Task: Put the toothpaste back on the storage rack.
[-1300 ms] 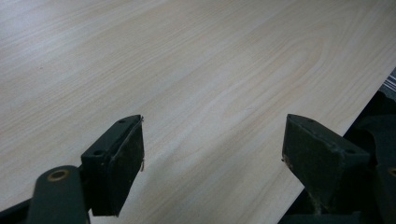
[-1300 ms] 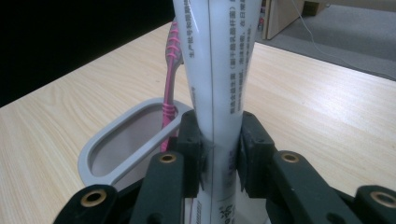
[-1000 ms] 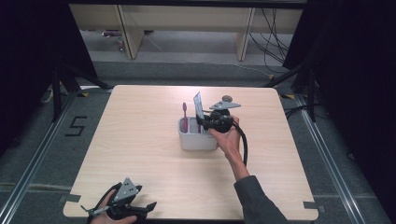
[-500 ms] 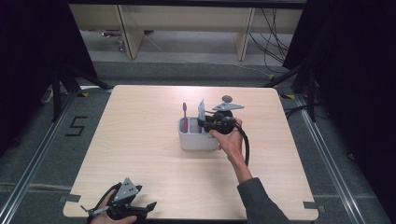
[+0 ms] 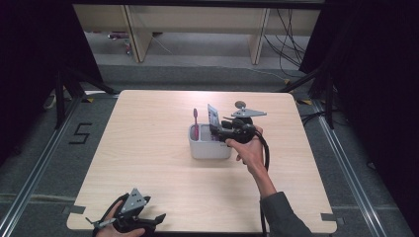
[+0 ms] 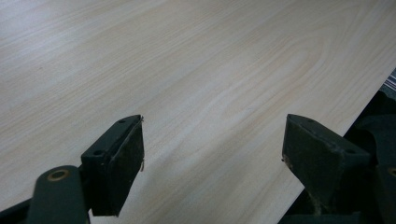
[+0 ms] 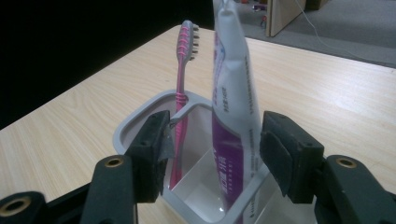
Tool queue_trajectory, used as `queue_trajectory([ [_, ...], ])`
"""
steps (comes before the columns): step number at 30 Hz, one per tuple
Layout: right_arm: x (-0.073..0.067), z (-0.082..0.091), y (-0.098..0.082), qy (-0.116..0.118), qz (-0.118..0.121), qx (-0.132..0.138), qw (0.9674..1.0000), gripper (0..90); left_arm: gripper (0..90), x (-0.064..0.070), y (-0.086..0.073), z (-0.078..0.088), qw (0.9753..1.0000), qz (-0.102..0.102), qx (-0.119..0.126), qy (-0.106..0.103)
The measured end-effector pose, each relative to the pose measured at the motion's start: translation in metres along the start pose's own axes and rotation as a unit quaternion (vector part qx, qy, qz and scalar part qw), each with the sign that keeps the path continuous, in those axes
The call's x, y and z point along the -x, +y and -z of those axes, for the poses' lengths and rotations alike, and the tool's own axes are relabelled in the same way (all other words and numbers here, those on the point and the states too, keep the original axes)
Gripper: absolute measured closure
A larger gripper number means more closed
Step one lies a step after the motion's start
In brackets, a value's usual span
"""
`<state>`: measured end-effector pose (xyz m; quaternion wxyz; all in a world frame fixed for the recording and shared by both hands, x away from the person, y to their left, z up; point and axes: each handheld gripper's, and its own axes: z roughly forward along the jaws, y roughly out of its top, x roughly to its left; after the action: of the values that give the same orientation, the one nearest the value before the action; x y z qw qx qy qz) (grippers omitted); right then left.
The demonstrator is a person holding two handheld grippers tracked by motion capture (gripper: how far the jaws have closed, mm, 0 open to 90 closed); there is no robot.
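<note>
A white and purple toothpaste tube (image 7: 231, 116) stands upright in a grey-white holder (image 5: 210, 147) in the middle of the table (image 5: 148, 148), next to a pink toothbrush (image 5: 195, 123). My right gripper (image 5: 220, 132) is at the holder's right side, level with its rim. Its jaws have just been opening and stand on either side of the tube (image 5: 214, 118) without pressing it. In the right gripper view the toothbrush (image 7: 183, 79) leans on the holder's rim (image 7: 128, 128) behind the left jaw. My left gripper (image 5: 158, 219) rests open at the table's front left corner, nothing between its jaws (image 6: 212, 154).
The person's right forearm reaches in from the front edge to the holder. Wooden shelf legs and cables stand on the floor behind the table. Dark curtains flank both sides. A taped "5" marks the floor at the left.
The toothpaste tube has sunk lower into the holder. The right hand has hardly shifted, and the left gripper has stayed where it was.
</note>
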<state>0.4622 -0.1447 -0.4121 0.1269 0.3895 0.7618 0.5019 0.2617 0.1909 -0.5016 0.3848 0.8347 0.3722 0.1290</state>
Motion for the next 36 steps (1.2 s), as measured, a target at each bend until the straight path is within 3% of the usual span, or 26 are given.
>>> queue_trajectory([
  [2, 0.001, 0.004, 0.001, 0.006, 0.004, -0.003, 1.0000, 44.1, 20.3, -0.001, 0.000, 0.001, 1.0000, -0.005, -0.005, 0.001],
  [5, 0.002, 0.009, 0.000, 0.004, 0.008, -0.001, 1.0000, 44.0, 20.3, 0.000, 0.000, 0.000, 1.0000, -0.003, -0.002, 0.000],
  [6, 0.002, 0.013, 0.000, 0.002, -0.001, 0.000, 1.0000, 44.0, 20.4, 0.000, 0.000, 0.000, 1.0000, 0.002, 0.002, 0.000],
  [13, 0.004, 0.031, -0.003, 0.002, 0.012, -0.001, 0.9999, 42.5, 20.3, 0.001, 0.000, -0.001, 0.9999, 0.011, 0.009, -0.003],
  [14, 0.006, 0.034, -0.004, 0.003, 0.028, 0.003, 0.9996, 42.4, 20.4, 0.001, 0.000, -0.001, 0.9999, 0.011, 0.009, -0.003],
  [15, 0.005, 0.038, -0.005, 0.000, 0.015, 0.002, 0.9999, 42.3, 20.4, 0.001, 0.000, -0.001, 0.9999, 0.010, 0.008, -0.003],
  [16, 0.007, 0.040, -0.006, 0.004, 0.023, -0.001, 0.9997, 41.9, 20.4, 0.002, 0.000, -0.001, 0.9999, 0.010, 0.008, -0.003],
  [17, 0.006, 0.043, -0.008, 0.003, 0.010, -0.004, 0.9999, 41.7, 20.3, 0.001, 0.000, -0.002, 0.9999, 0.010, 0.011, -0.005],
  [18, 0.009, 0.047, -0.009, 0.000, 0.021, -0.001, 0.9998, 41.3, 20.4, 0.001, 0.000, -0.002, 0.9999, 0.011, 0.010, -0.005],
  [22, 0.012, 0.058, -0.016, -0.007, 0.015, 0.000, 0.9999, 39.3, 20.4, 0.001, 0.000, -0.001, 1.0000, 0.007, 0.003, -0.002],
  [23, 0.015, 0.061, -0.018, -0.004, 0.027, 0.001, 0.9996, 38.7, 20.4, 0.001, 0.000, -0.001, 1.0000, 0.007, 0.003, -0.002],
  [24, 0.012, 0.064, -0.021, -0.008, 0.002, -0.004, 1.0000, 38.3, 20.4, 0.001, 0.000, -0.001, 1.0000, 0.006, 0.003, -0.002],
  [25, 0.016, 0.066, -0.023, -0.013, 0.026, -0.001, 0.9996, 37.8, 20.4, 0.001, 0.000, -0.001, 1.0000, 0.007, 0.003, -0.001],
  [27, 0.015, 0.070, -0.028, -0.008, 0.008, -0.004, 0.9999, 36.5, 20.3, 0.001, 0.000, -0.002, 1.0000, 0.008, 0.003, -0.001],
  [32, 0.016, 0.079, -0.039, -0.010, 0.007, -0.008, 0.9999, 33.9, 20.4, 0.000, 0.000, -0.002, 0.9999, 0.009, 0.007, -0.003],
  [33, 0.013, 0.082, -0.040, -0.006, -0.010, -0.018, 0.9998, 33.3, 20.3, 0.000, 0.000, -0.002, 0.9999, 0.010, 0.008, -0.002],
  [34, 0.016, 0.083, -0.042, -0.006, 0.005, -0.015, 0.9999, 33.2, 20.4, 0.000, 0.000, -0.002, 0.9999, 0.011, 0.007, -0.002],
  [36, 0.015, 0.086, -0.046, -0.010, 0.002, -0.021, 0.9997, 32.8, 20.4, 0.001, 0.000, -0.002, 0.9999, 0.014, 0.008, 0.001],
])
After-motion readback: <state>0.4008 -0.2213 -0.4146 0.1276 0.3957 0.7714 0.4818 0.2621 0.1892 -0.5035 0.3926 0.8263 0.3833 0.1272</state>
